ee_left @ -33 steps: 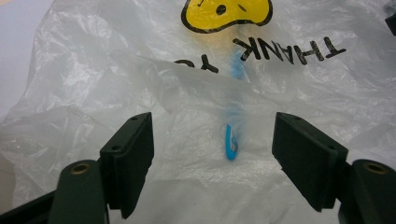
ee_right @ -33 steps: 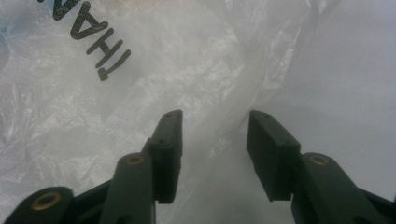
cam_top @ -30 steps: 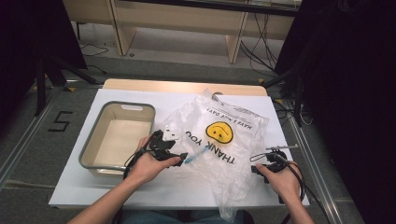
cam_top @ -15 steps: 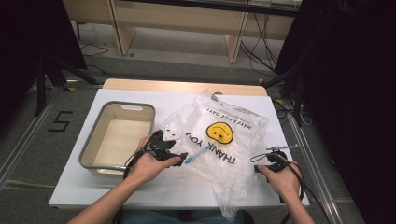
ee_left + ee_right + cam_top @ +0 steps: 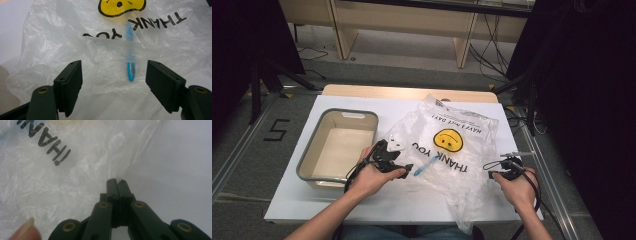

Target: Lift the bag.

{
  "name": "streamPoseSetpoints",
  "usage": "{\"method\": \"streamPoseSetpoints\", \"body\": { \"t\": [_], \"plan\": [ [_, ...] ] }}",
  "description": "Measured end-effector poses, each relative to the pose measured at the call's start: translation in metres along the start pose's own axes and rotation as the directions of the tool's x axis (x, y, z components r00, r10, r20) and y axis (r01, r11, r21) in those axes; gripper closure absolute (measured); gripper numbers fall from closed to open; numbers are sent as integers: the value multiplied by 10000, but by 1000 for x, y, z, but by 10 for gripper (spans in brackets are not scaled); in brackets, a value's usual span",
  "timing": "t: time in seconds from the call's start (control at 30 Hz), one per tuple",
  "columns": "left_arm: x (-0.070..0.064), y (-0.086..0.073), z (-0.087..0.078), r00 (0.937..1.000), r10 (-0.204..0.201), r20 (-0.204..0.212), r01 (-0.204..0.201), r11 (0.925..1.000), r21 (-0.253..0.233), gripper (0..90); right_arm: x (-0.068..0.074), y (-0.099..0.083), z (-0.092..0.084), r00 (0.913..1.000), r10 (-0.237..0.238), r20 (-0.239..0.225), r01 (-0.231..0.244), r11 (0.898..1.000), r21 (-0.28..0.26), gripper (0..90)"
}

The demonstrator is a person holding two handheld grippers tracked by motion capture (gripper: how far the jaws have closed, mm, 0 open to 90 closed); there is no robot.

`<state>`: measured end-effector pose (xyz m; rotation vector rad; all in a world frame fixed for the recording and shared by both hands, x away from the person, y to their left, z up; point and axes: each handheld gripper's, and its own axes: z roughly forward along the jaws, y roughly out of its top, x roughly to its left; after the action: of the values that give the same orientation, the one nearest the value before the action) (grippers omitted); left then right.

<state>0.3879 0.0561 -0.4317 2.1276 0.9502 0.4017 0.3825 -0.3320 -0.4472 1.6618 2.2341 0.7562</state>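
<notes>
A crumpled clear plastic bag point(image 5: 447, 150) with a yellow smiley and "THANK YOU" print lies across the white table. Inside it, seen through the film, lies a thin blue looped item point(image 5: 424, 166). My left gripper point(image 5: 404, 170) rests at the bag's left side. Its jaws stand wide apart over the film point(image 5: 100, 57), one on each side of the blue item point(image 5: 131, 71), and do not press on it. My right gripper point(image 5: 492, 167) is at the bag's right edge. Its jaws are together point(image 5: 116, 180), pinching a fold of the bag point(image 5: 62, 182).
A beige tray with a grey rim point(image 5: 309, 165) stands empty at the left of the table point(image 5: 362, 200). The table's wooden far edge point(image 5: 412, 92) runs behind the bag. A fingertip point(image 5: 25, 230) shows low in the right gripper view.
</notes>
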Motion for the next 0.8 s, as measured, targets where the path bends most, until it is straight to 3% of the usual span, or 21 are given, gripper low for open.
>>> {"method": "streamPoseSetpoints", "body": {
  "t": [0.23,0.43,0.67,0.8],
  "plan": [
    [-2,3,-1,9984,238,-510,-238,9997,2,287,-16,20,7,9960,-265,848,290,9992,-284,900],
    [-3,2,2,9969,377,-693,-358,9989,290,261,-25,40,19,9882,-500,1451,569,9974,-439,900],
    [-5,-4,9,9965,479,-686,-406,9938,1037,237,-34,51,28,9764,-577,2082,760,9938,-811,900],
    [-9,-8,13,9971,517,-566,-424,9870,1550,233,-38,52,32,9718,-596,2280,856,9907,-1058,900]
  ]
}}
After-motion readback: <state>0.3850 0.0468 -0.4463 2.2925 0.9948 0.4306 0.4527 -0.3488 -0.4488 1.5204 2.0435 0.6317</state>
